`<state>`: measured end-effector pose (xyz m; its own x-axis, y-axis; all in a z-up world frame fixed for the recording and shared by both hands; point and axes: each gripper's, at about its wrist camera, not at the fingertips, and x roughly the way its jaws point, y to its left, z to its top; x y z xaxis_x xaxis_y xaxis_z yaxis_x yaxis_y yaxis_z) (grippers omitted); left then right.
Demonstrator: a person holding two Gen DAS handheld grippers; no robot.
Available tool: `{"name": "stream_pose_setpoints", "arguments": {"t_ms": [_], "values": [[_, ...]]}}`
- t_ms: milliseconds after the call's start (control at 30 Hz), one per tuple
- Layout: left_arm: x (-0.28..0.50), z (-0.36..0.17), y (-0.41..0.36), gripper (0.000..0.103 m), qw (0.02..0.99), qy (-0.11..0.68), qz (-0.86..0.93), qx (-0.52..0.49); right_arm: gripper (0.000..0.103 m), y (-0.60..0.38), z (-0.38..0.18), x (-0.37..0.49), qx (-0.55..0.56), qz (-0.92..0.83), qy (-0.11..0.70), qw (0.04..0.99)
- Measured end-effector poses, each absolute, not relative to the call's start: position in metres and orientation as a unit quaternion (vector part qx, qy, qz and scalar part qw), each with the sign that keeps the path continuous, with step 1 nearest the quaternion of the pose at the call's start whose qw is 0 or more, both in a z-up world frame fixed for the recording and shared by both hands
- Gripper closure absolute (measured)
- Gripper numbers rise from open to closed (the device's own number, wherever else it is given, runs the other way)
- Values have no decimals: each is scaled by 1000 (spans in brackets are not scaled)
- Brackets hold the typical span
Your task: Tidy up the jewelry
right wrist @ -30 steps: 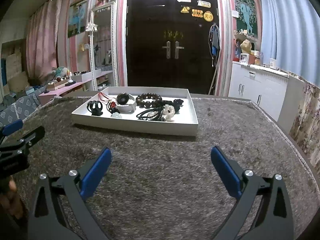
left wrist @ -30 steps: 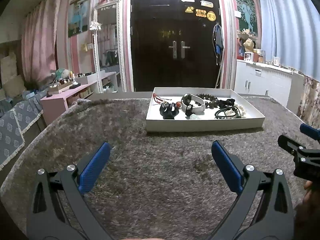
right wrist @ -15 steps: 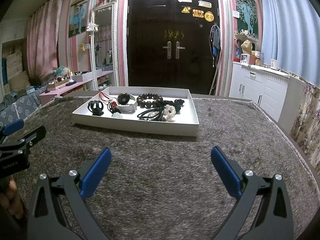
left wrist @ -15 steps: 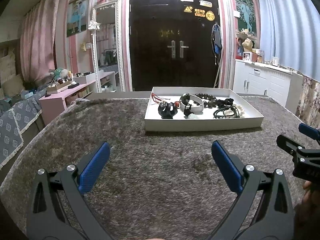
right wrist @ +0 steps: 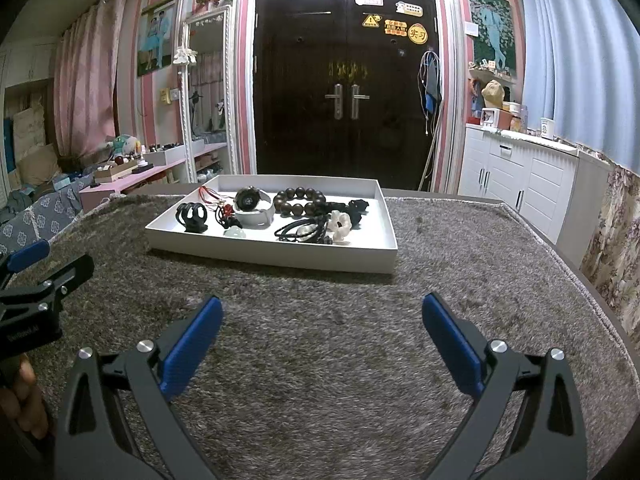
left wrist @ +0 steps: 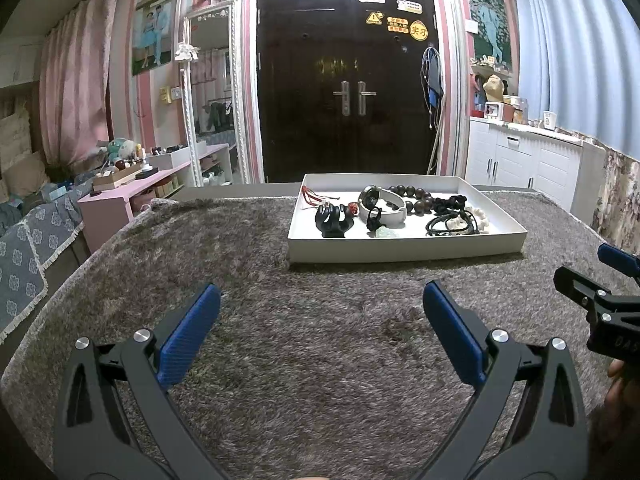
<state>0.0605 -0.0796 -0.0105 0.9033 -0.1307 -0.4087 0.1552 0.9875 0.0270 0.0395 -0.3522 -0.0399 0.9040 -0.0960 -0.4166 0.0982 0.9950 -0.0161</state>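
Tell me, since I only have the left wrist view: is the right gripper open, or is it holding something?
Observer: The right gripper is open, with nothing between its fingers.
Operator: Where is it aimed?
Observer: Toward the white tray, which sits slightly left of centre in the right wrist view.
Operator: Is anything lying between it and the tray?
Observer: No, only bare grey rug.

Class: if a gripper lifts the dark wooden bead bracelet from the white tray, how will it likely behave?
The bead bracelet is separate round beads, so it would probably sag rather than hold its ring shape. The smooth beads may slip between pads. It touches neighbouring pieces in the tray, so it might drag them.
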Motion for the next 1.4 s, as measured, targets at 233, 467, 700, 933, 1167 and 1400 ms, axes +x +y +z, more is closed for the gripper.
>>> {"name": "stream_pose_setpoints", "arguments": {"t_ms": [233,467,700,933,1167,1400], "values": [[60,-10,-80,3,975,207,-73,30,3,-352,-40,40,3,-50,213,976],[60,-10,-80,3,975,207,-74,30,3,-352,-40,40,3,-49,213,976],[61,-10,-80,3,975,208,-73,30,3,-352,-41,40,3,-50,213,976],[61,-11,-80,3,975,209,-73,31,3,-351,-41,41,3,-50,214,976],[62,-12,-80,3,974,211,-73,31,3,-351,-41,41,2,-49,214,976],[63,-12,-81,3,974,212,-73,32,3,-351,-41,41,2,-49,214,976]]}}
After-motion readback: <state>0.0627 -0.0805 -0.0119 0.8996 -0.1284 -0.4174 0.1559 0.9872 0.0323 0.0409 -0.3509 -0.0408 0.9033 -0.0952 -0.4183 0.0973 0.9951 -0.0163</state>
